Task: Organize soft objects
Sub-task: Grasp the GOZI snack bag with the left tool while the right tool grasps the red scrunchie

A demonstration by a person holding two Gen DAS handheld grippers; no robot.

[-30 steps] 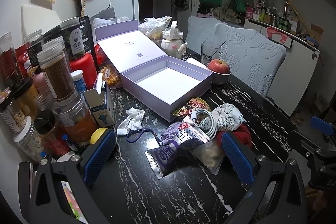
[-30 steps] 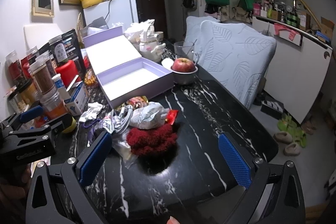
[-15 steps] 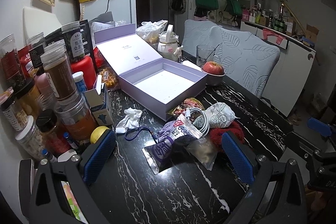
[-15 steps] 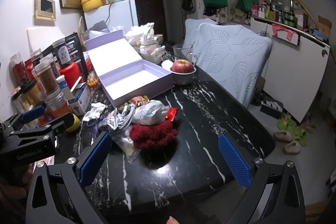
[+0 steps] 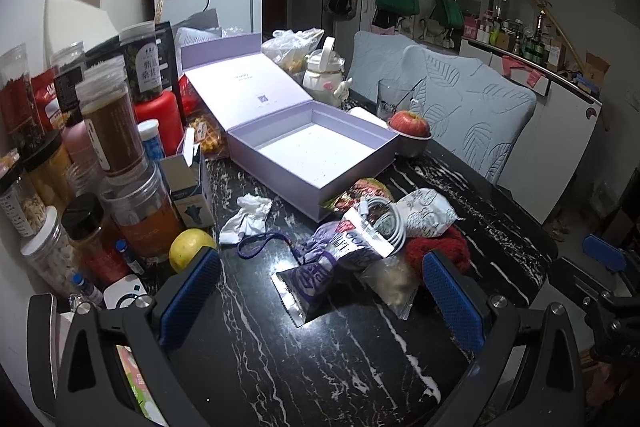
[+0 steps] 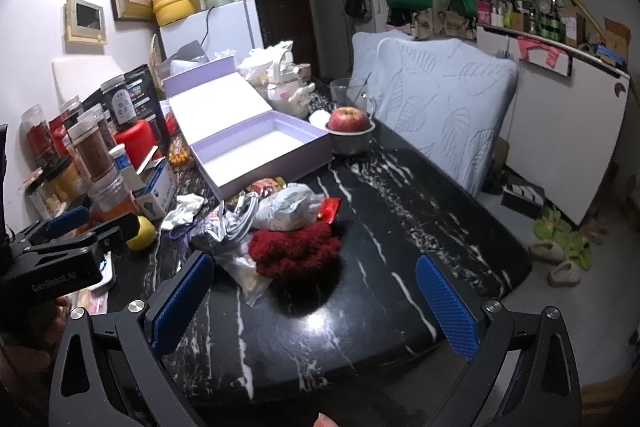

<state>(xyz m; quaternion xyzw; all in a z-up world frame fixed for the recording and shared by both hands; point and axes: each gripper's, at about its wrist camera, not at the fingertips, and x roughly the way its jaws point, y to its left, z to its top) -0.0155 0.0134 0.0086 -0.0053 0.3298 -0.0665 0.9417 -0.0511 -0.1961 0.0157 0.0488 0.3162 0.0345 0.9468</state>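
An open lilac box (image 5: 316, 151) (image 6: 256, 151) stands empty on the black marble table (image 5: 280, 347). In front of it lies a pile: a red fuzzy item (image 6: 294, 245) (image 5: 434, 247), a white printed pouch (image 6: 290, 207) (image 5: 424, 213), a coiled white cable (image 5: 390, 225), a purple snack packet (image 5: 320, 269), a clear bag (image 5: 390, 283) and a crumpled tissue (image 5: 246, 217). My left gripper (image 5: 320, 297) is open and empty, just short of the pile. My right gripper (image 6: 314, 301) is open and empty, near the red item.
Jars and bottles (image 5: 80, 167) crowd the table's left side, with a small carton (image 5: 188, 187) and a lemon (image 5: 190, 253). An apple in a metal bowl (image 6: 350, 129), a glass (image 6: 348, 93) and a white kettle (image 5: 324, 75) stand behind the box. Cushioned chairs (image 6: 436, 107) line the right edge.
Both grippers have drawn back and slightly up from the pile, which now sits farther from the fingers. Nothing on the table has moved.
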